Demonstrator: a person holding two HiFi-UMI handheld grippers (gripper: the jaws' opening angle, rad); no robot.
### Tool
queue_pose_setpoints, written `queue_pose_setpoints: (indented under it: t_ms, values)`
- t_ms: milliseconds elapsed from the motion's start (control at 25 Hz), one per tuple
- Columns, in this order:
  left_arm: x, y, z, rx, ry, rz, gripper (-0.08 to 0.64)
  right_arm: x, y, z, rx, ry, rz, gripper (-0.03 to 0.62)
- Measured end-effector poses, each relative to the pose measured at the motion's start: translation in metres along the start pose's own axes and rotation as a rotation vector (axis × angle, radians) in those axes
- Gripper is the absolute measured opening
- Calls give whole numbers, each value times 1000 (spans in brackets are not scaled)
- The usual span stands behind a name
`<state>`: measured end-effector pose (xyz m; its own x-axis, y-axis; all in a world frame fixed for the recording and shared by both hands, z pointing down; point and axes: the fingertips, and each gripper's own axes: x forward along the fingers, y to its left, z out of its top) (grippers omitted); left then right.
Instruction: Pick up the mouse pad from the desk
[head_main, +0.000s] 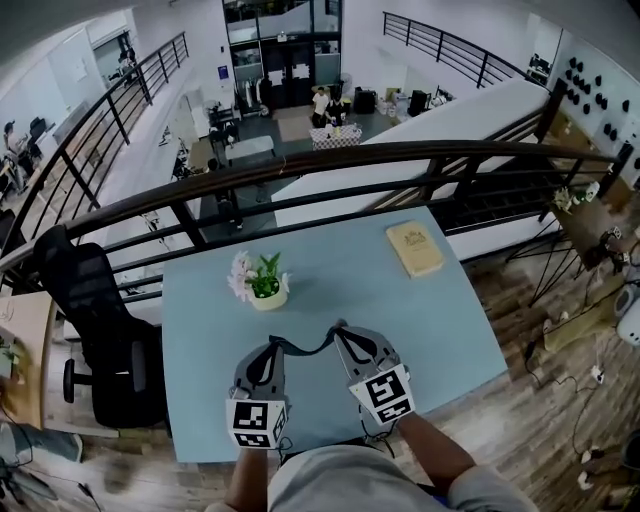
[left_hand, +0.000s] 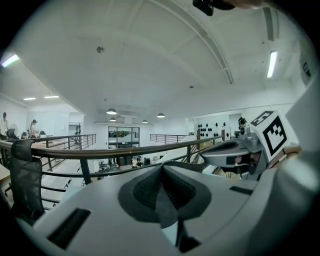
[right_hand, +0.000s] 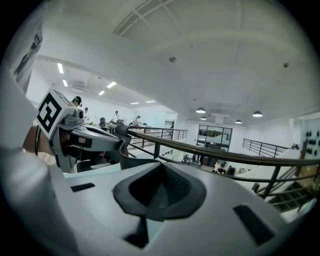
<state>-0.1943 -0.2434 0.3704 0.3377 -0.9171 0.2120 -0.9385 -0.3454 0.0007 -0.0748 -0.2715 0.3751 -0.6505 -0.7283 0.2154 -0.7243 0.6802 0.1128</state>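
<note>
The left tongs (head_main: 271, 346) are pressed almost together, with only a thin gap between the pads, and they pinch one end of the mouse pad (head_main: 300, 349). The left gripper view shows the left tongs (left_hand: 162, 170) from behind, the two dark pads meeting on a thin dark sheet that runs down between them. The right tongs (head_main: 340, 330) are closed just as tightly on the other end of the pad. In the right gripper view, the right tongs (right_hand: 160, 172) clamp the same dark sheet in the narrow slit between the pads.

The mouse pad is thin, dark and limp. It hangs between the two pairs of tongs as a sagging strip seen edge-on, held above the near part of the pale blue tabletop (head_main: 440, 330), roughly midway between its left and right sides. I cannot tell whether any part of it touches the surface.

Farther back on the tabletop, a small potted plant (head_main: 262, 280) stands left of centre, and a tan book (head_main: 415, 248) lies at the far right corner. A black office chair (head_main: 90, 320) stands left of the tabletop.
</note>
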Motion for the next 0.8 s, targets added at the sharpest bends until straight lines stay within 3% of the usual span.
queue_pose_setpoints:
  t_ms: [800]
  values:
    - [-1, -5, -3, -2, 8, -1, 25, -2, 3, -5, 3, 0, 12, 15]
